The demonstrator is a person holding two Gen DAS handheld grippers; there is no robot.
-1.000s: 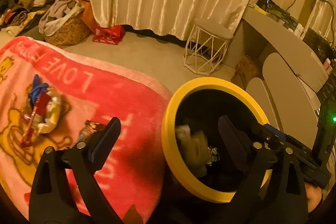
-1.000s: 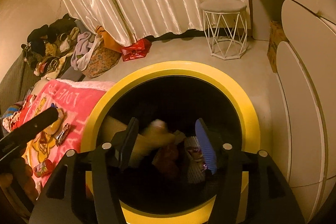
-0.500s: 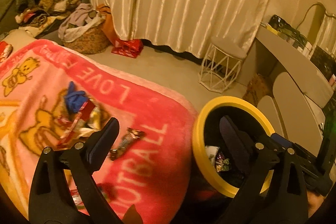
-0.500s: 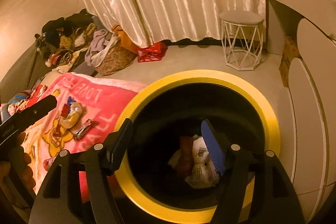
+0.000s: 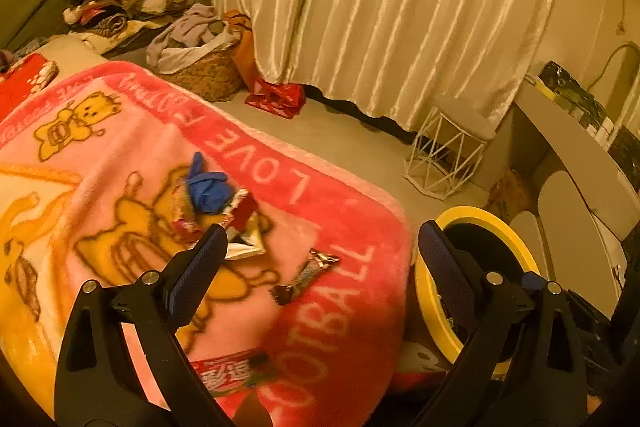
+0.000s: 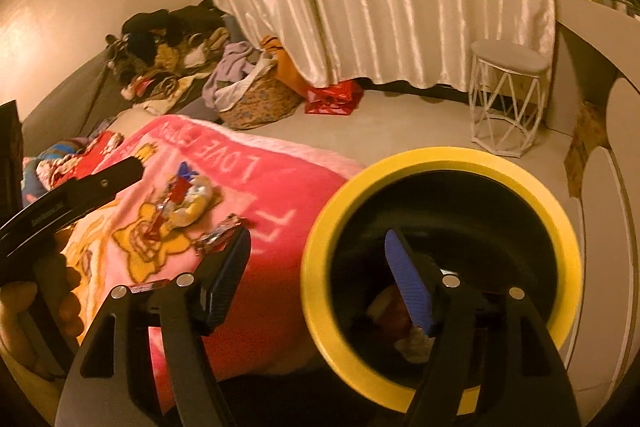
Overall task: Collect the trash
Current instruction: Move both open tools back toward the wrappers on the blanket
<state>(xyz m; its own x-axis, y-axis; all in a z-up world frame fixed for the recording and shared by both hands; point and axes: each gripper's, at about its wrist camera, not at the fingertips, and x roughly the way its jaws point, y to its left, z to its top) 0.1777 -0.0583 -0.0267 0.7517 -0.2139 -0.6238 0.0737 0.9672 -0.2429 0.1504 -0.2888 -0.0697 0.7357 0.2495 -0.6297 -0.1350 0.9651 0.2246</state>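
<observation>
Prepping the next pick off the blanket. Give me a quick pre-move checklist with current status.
1. Left hand-held gripper empty, jaws wide apart: ok.
2. Right hand-held gripper empty: ok, nothing between the jaws, which are opening.
3. Trash left to collect: ok, a candy wrapper lies alone on the blanket, with a wrapper pile behind it and a red packet near the blanket's front edge.
4. Wrapper free of the pile: ok, clear gap around it.
5. Bin open and beside the blanket: ok, trash already inside.
6. Bin room left: cannot tell, the inside is dark.
</observation>
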